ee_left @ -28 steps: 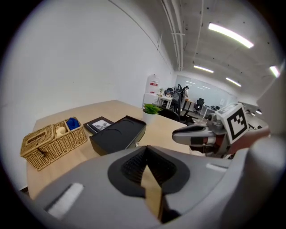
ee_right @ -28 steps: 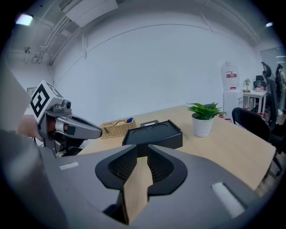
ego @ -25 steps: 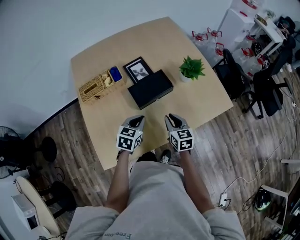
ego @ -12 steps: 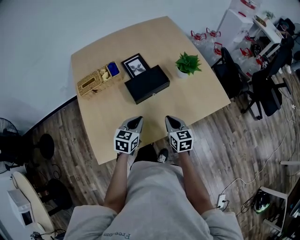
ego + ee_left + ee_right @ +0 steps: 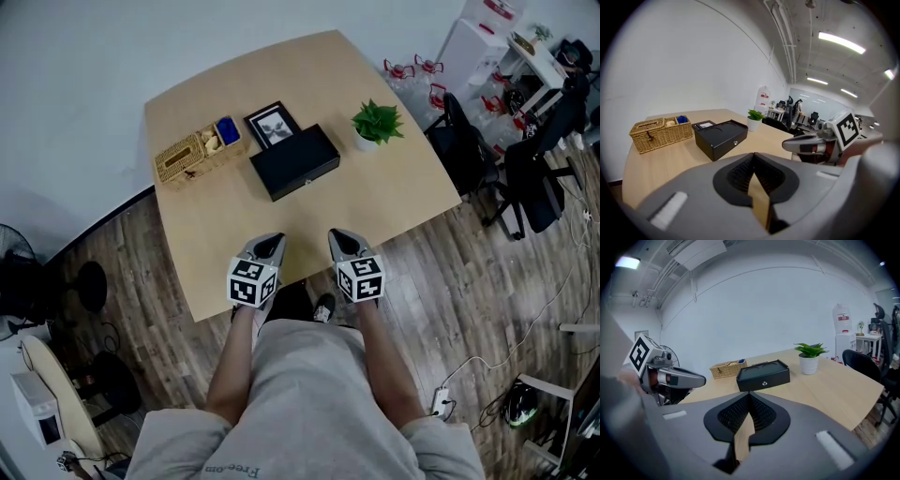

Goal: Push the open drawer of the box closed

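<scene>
We have the box (image 5: pixel 294 162) mid-table (image 5: pixel 375 206), knob side towards us. Picture frame (image 5: pixel 272 126) lies just behind it, basket (image 5: pixel 192 154) just to its left, plant (image 5: pixel 376 125) near on its right. Left gripper (image 5: pixel 270 246) and right gripper (image 5: pixel 340 243) sit side by side over the near table edge, well apart from the box. Office chairs (image 5: pixel 525 178) stand on the floor right of the table.
</scene>
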Demonstrator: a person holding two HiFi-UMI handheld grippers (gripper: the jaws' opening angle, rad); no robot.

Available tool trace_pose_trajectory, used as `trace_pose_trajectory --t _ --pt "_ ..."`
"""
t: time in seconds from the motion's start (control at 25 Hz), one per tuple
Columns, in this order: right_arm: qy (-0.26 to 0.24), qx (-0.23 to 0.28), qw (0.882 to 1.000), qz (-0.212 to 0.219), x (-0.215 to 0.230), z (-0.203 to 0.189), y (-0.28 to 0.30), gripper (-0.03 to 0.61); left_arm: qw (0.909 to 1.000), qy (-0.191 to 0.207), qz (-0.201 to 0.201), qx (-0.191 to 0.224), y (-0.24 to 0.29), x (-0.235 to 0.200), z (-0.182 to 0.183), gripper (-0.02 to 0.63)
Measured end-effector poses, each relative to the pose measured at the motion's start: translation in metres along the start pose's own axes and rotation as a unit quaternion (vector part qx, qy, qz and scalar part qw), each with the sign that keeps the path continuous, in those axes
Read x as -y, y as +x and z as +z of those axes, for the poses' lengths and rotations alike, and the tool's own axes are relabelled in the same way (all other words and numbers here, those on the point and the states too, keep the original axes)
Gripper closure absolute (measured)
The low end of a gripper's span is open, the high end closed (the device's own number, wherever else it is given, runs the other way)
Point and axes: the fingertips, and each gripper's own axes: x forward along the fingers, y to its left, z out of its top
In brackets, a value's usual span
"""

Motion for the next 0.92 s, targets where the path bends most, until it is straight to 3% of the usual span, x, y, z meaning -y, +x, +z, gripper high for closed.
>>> trace_pose_trajectory --t 0.92 --pt "-0.005 -0.008 1.0 0.001 0.0045 -0.005 -0.0087 0.577 1.0 0.008 0.001 -0.002 -0.0032 0.0094 -0.0006 0.561"
